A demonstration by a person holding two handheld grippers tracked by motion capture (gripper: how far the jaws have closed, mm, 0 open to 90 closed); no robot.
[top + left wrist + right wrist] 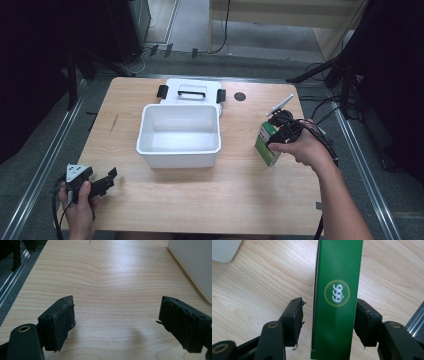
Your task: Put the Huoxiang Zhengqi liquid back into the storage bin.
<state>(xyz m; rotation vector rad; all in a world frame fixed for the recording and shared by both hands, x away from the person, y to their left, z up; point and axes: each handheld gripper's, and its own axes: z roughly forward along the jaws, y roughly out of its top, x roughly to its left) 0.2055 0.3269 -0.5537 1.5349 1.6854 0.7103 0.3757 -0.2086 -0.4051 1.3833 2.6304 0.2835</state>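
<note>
- The right gripper [328, 315] straddles a green carton [337, 297] that stands at the right side of the wooden table [210, 195], to the right of the open white bin [179, 135]. In the right gripper view one pad sits against the carton's side while the other stands off it with a gap, so the jaws are apart and nothing is clamped yet.
- A lift from here risks leaving the carton behind or tipping it, since only one side bears on it.
- If the jaws close unevenly, the touching pad may shove the carton sideways and topple it.
- Thin card could dent under a hard squeeze.
- The carry to the bin may snag on its near rim if the carton hangs low.
- The left gripper [116, 322] rests near the table's front left corner, jaws wide apart over bare wood, and offers no support.
</note>
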